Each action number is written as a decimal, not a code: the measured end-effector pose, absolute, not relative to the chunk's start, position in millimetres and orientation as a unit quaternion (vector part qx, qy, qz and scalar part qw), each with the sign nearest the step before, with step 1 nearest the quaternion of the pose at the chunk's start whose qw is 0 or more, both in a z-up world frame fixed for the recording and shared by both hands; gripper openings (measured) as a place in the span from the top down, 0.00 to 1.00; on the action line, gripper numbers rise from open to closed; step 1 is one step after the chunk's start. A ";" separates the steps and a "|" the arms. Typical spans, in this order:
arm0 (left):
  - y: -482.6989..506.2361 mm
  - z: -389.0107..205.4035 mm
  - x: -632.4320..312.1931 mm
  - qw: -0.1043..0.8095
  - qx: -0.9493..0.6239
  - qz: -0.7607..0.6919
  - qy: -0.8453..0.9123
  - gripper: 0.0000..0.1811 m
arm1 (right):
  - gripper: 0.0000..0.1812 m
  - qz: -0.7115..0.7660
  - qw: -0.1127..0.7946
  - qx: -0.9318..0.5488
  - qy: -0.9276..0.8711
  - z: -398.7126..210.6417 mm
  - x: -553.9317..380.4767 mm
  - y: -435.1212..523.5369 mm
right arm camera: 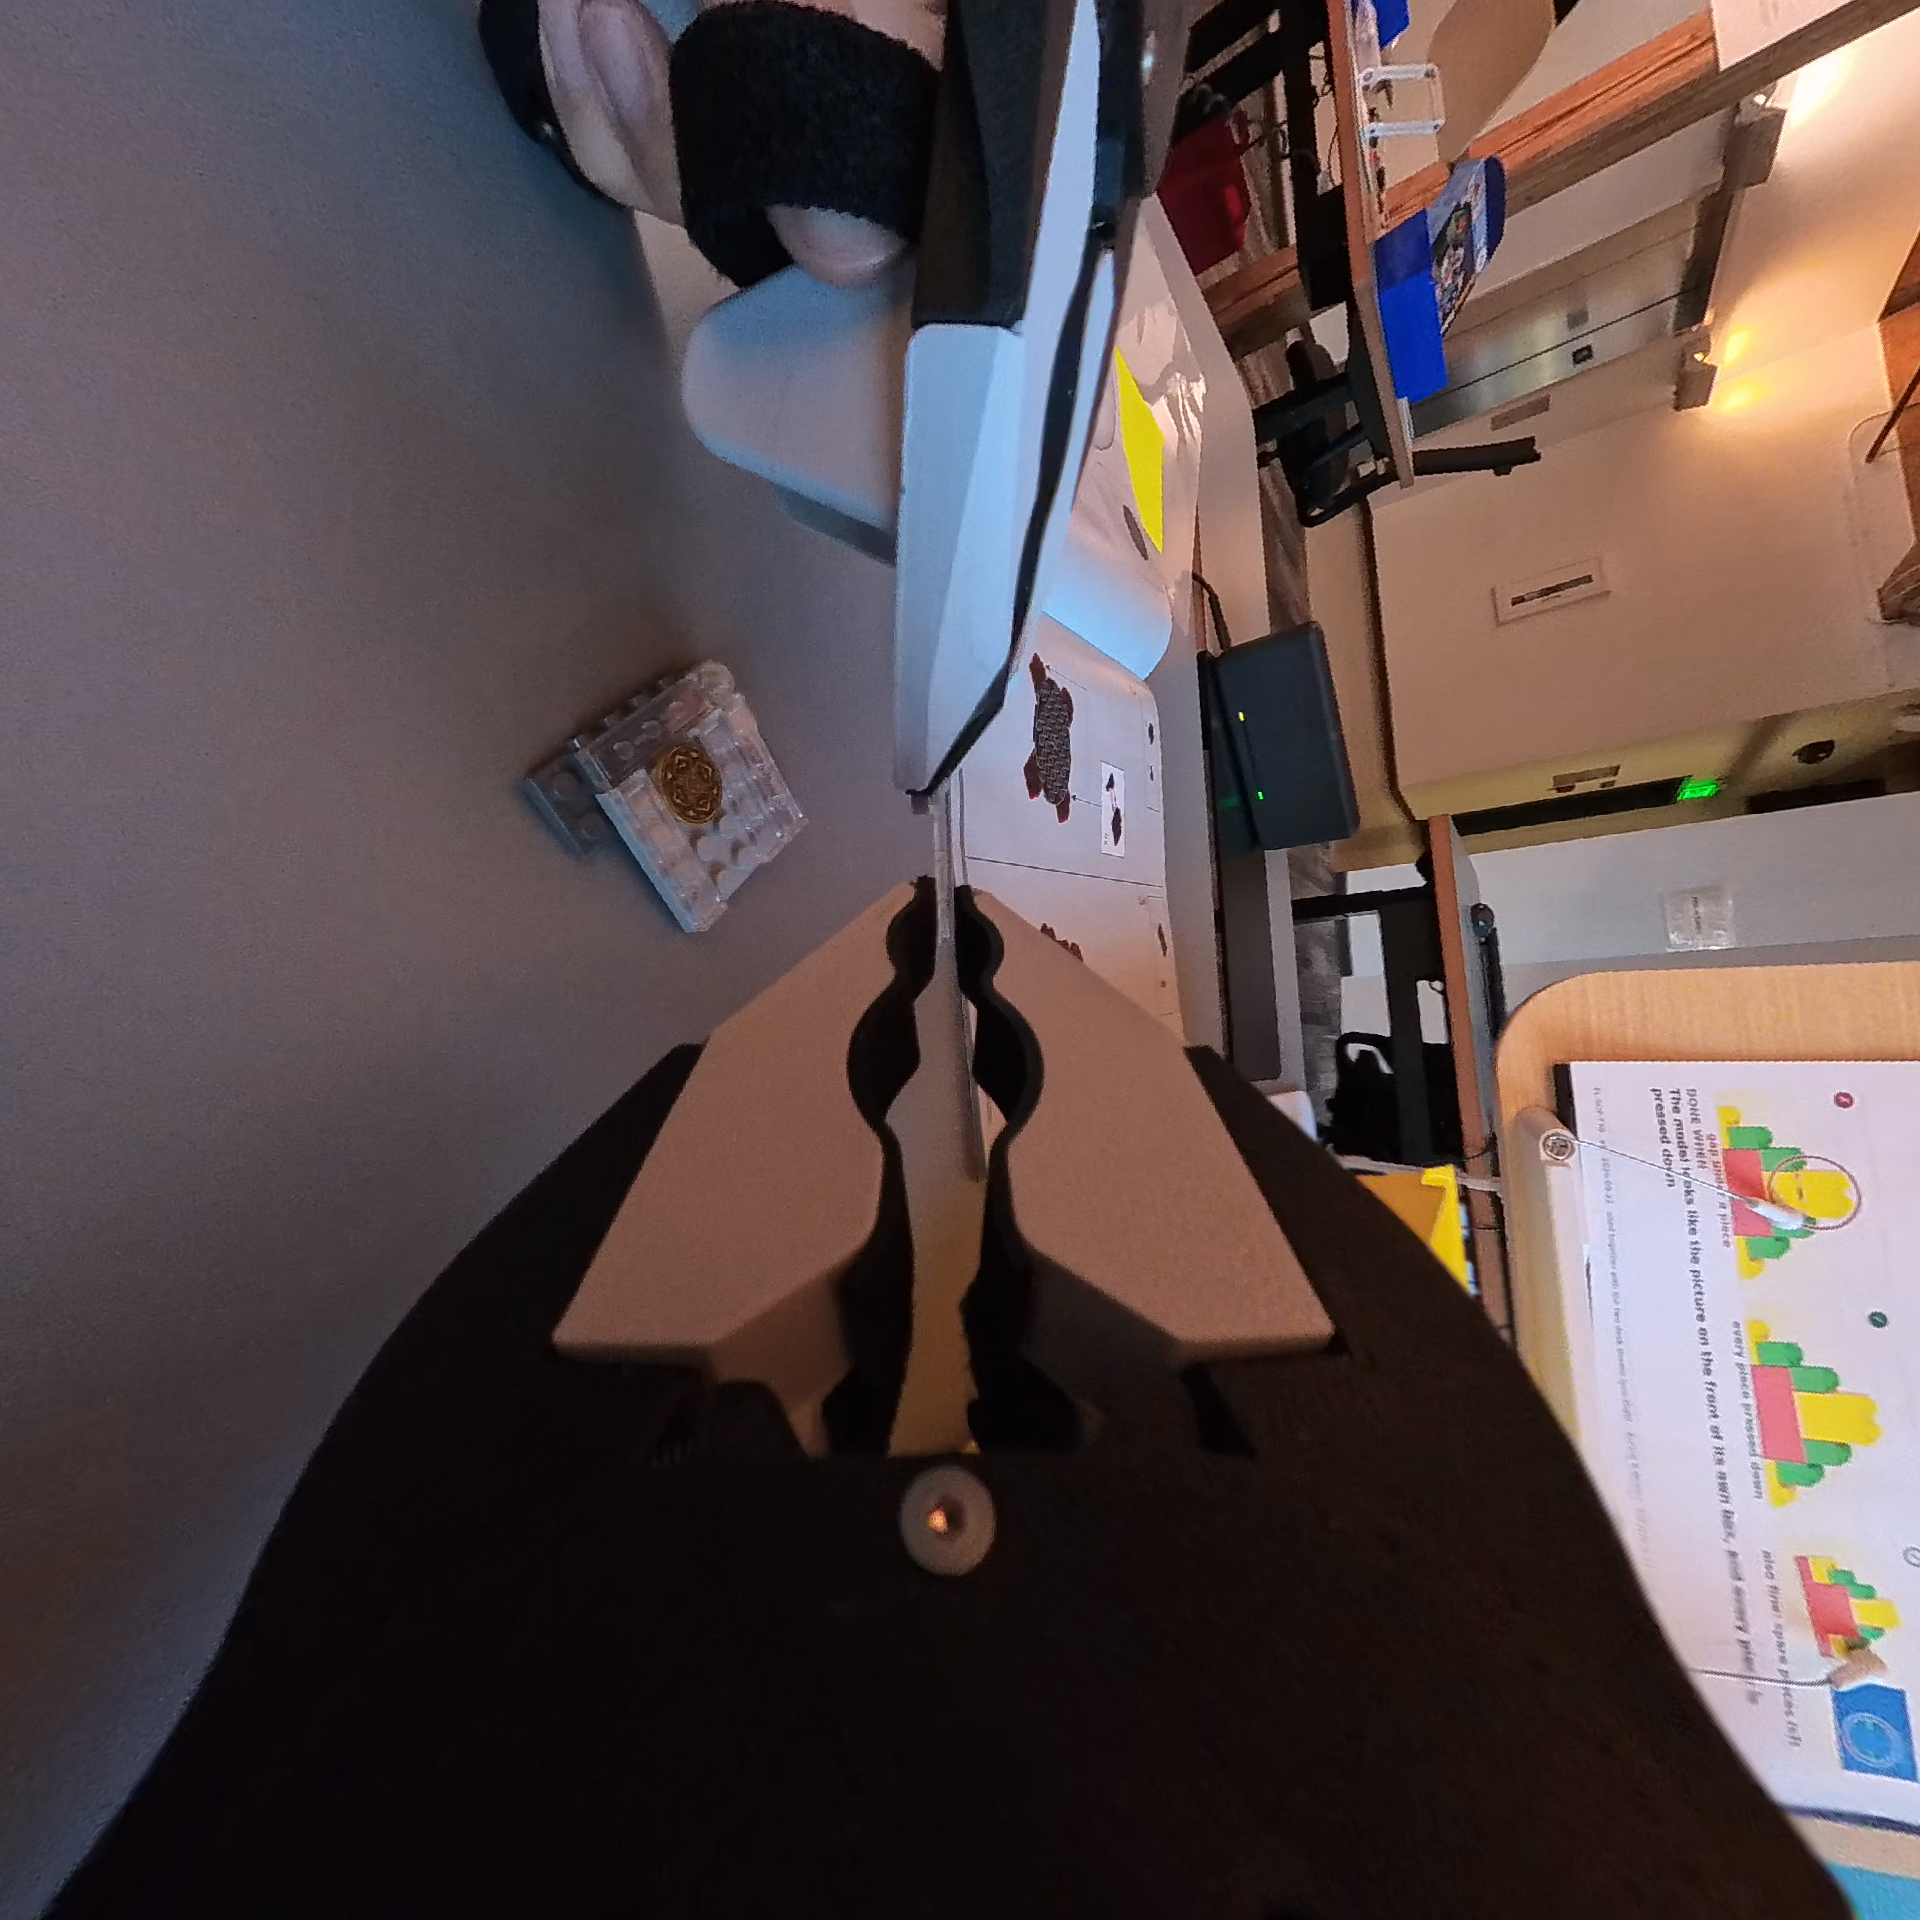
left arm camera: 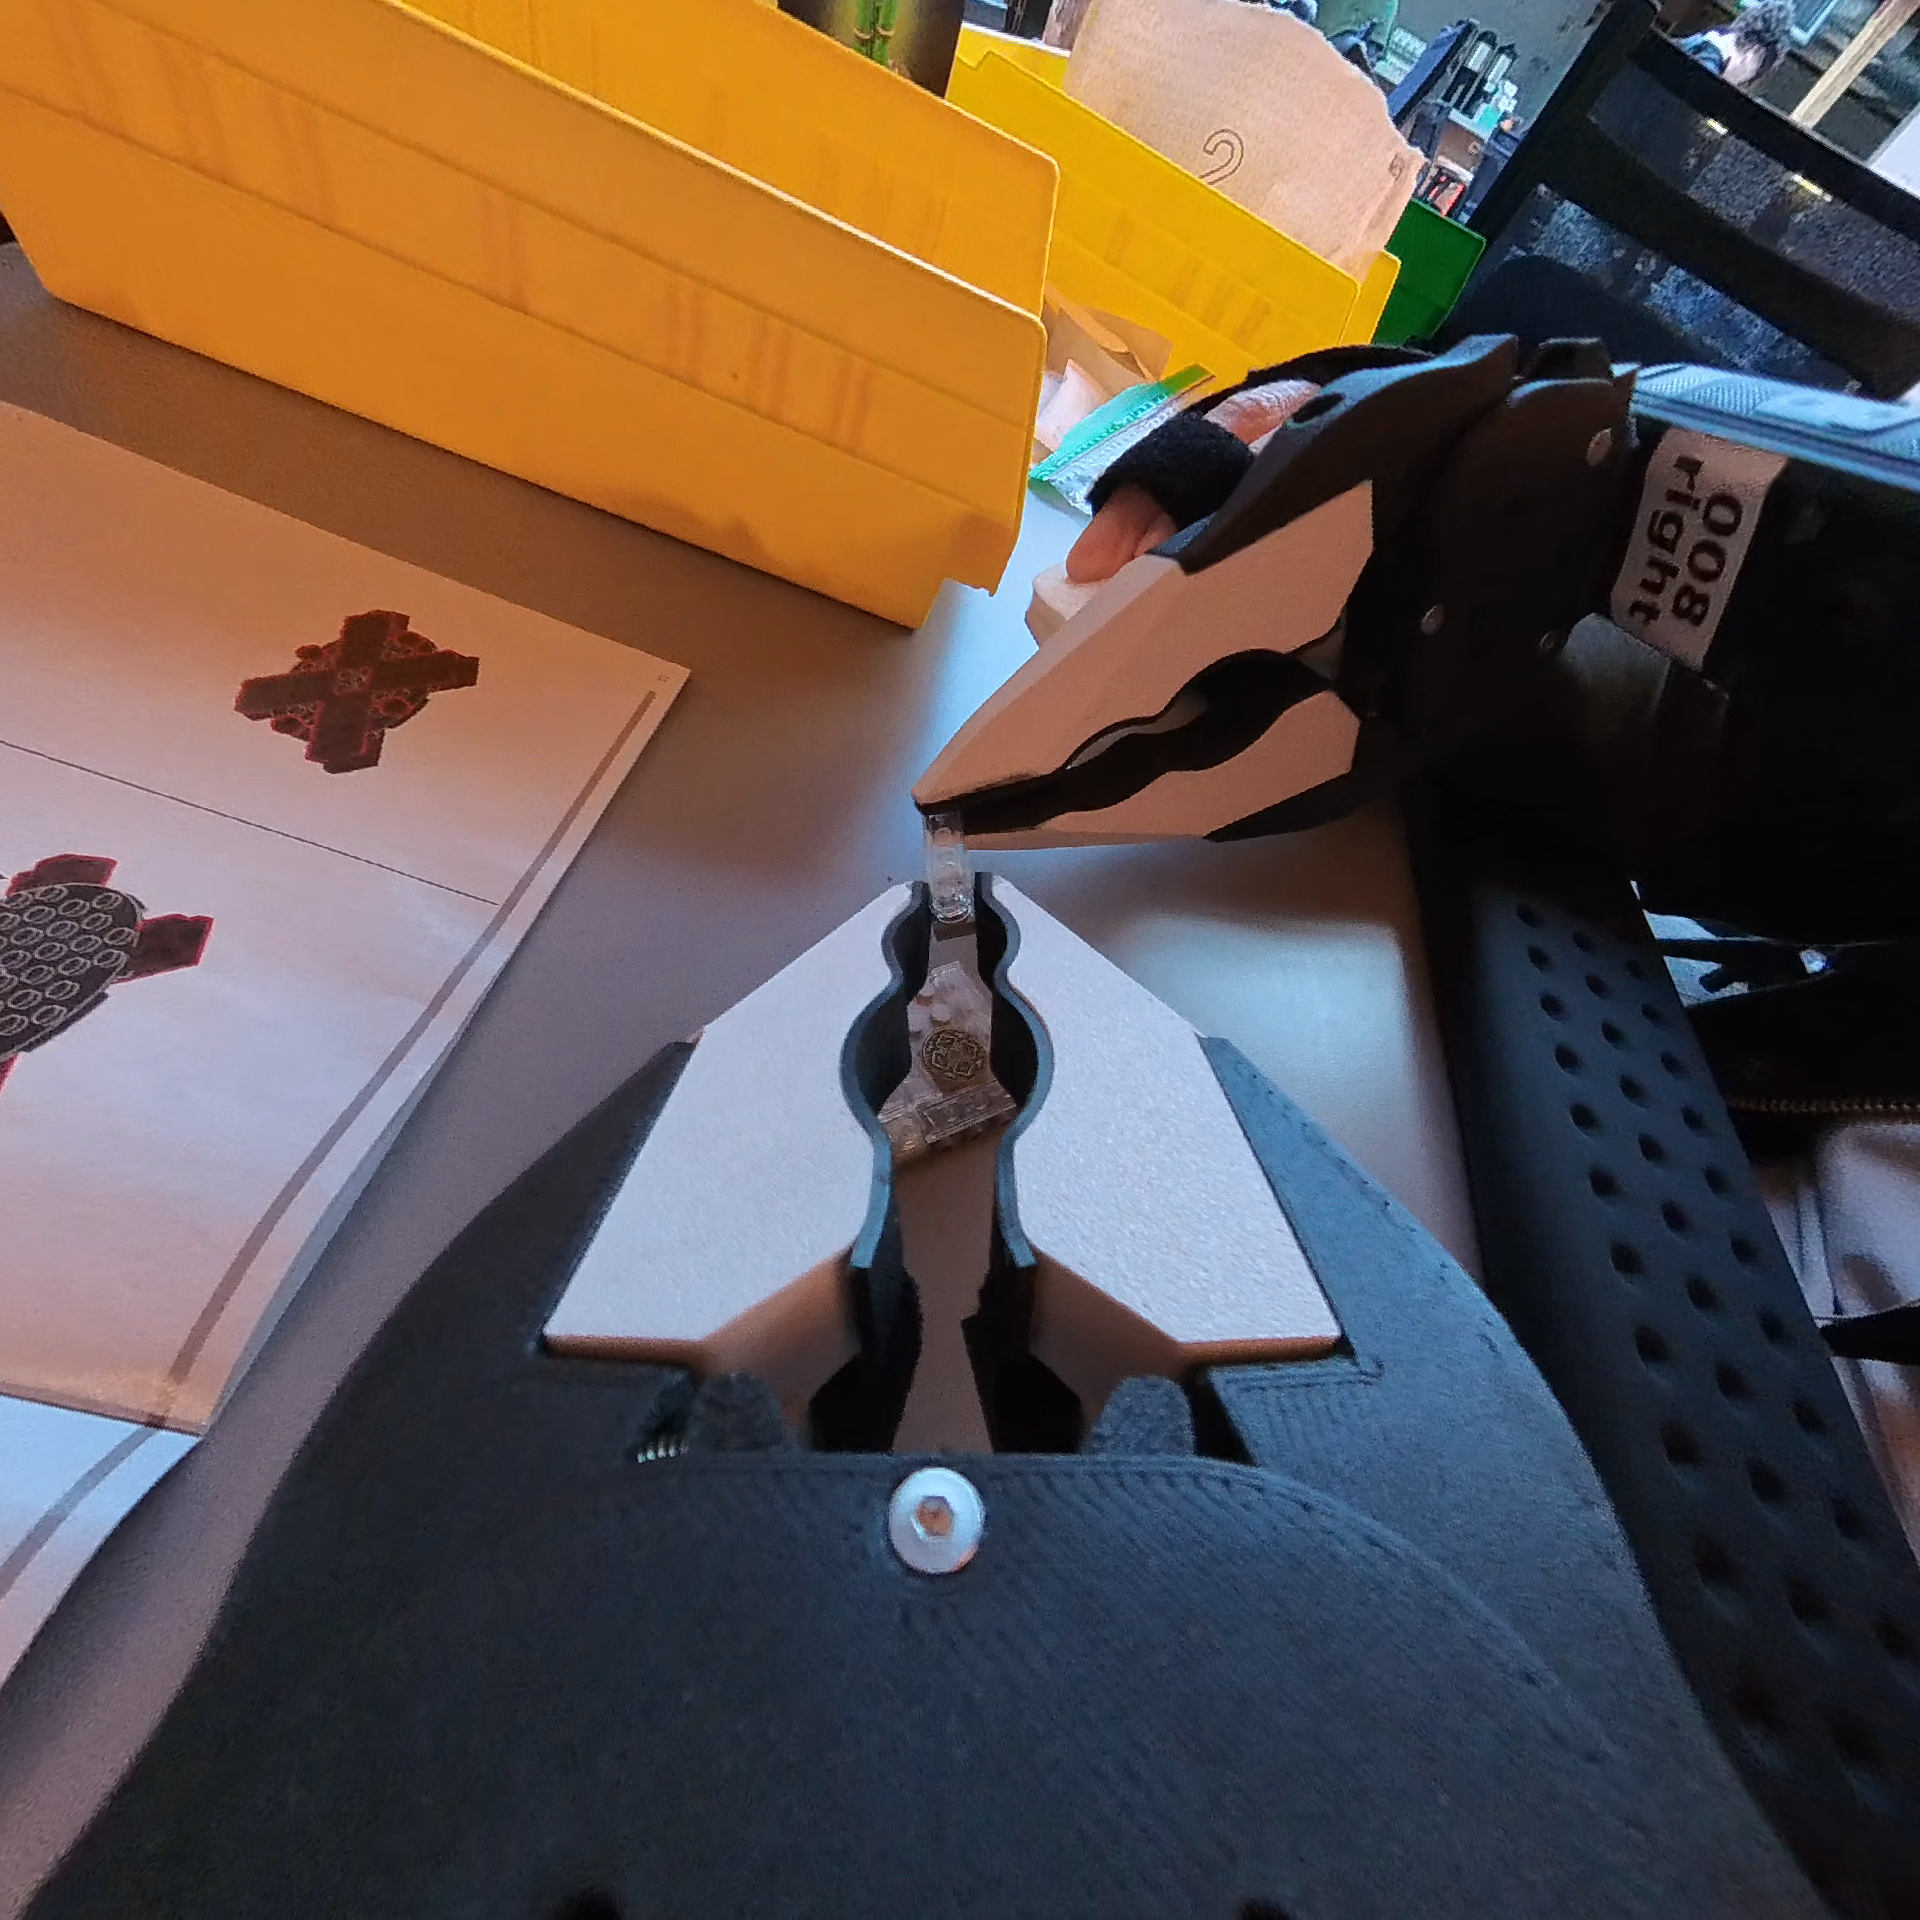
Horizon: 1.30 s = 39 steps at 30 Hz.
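Piece: a small thin clear plastic piece (left arm camera: 943, 868) is held up over the grey table (right arm camera: 260, 520).
Right gripper (right arm camera: 943, 909): closed tight on one end of the piece.
Left gripper (left arm camera: 948, 902): closed tight on the other end.
Below: a clear square brick plate with a gold round tile (right arm camera: 675, 795) is laid flat on the table.
Near: a yellow plastic bin (left arm camera: 623, 312) and a white picture sheet (left arm camera: 260, 935) are seen.

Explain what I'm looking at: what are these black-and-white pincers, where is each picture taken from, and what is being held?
No robot here: a person holds a hand-operated gripper in each hand, and each gripper has a camera looking along its two fingers. One picture looks along the left gripper, the other along the right gripper, and each also shows the other gripper reaching in. Their tips meet on one small clear piece, and both appear closed on it. On the grey table lie a clear brick assembly with a gold disc and a printed sheet. Yellow bins stand behind.
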State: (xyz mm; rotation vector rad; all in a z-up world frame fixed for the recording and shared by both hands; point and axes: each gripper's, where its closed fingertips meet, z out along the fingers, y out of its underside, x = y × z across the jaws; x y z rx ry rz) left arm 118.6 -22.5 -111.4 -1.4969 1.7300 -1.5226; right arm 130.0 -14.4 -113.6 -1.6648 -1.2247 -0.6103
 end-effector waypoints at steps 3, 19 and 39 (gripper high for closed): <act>-23.8 -109.6 117.0 0.194 -0.527 -0.543 0.625 0.96 | 0.99 -0.215 0.477 -0.698 -0.488 -113.1 128.3 -16.0; -12.6 -114.2 113.8 0.214 -0.521 -0.525 0.638 0.96 | 0.99 -0.252 0.523 -0.644 -0.499 -88.8 136.3 -20.0; -24.4 -151.8 103.3 0.265 -0.453 -0.371 0.766 0.80 | 0.99 -0.273 0.498 -0.635 -0.524 -102.9 137.8 -18.7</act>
